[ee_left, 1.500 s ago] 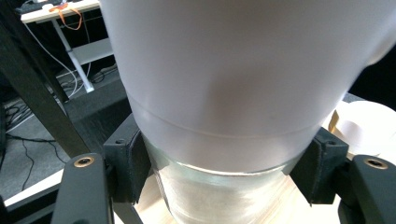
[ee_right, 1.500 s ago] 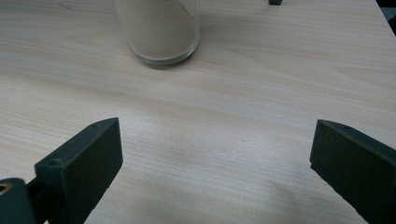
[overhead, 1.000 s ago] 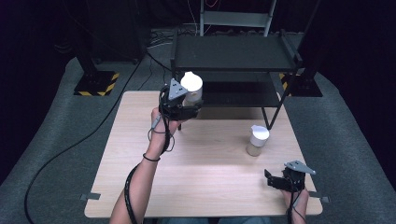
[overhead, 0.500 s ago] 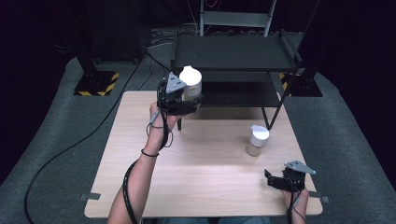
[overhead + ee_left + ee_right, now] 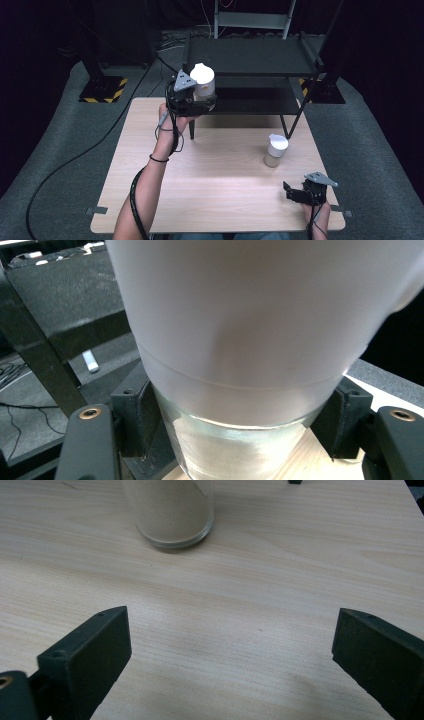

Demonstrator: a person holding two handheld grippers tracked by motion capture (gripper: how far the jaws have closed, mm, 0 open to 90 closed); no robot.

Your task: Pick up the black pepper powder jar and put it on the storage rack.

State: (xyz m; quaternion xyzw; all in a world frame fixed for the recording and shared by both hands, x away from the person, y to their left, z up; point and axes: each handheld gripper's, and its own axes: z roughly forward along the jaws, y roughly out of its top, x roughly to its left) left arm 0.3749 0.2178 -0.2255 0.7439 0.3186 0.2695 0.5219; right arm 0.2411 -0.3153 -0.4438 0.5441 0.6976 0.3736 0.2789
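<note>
My left gripper (image 5: 202, 102) is shut on a glass jar with a white lid (image 5: 202, 80), held in the air above the table's far left edge, beside the black shelf rack (image 5: 250, 57). In the left gripper view the white-lidded jar (image 5: 240, 350) stands upright between both black jaws, which press on its glass body. A second jar of beige powder with a white lid (image 5: 275, 150) stands on the table at the right. My right gripper (image 5: 290, 192) rests low near the front right corner, open, with that powder jar (image 5: 172, 510) ahead of it and bare wood between its jaws.
The black two-level shelf rack stands across the table's far edge, its legs (image 5: 287, 125) reaching onto the wooden tabletop (image 5: 220, 185). Black cables (image 5: 75, 160) trail over the grey floor at the left. A yellow-and-black striped base (image 5: 102, 90) sits beyond the table's far left corner.
My left gripper has lifted the white-lidded jar higher and slightly farther toward the shelf rack. The right gripper and the powder jar have stayed where they were.
</note>
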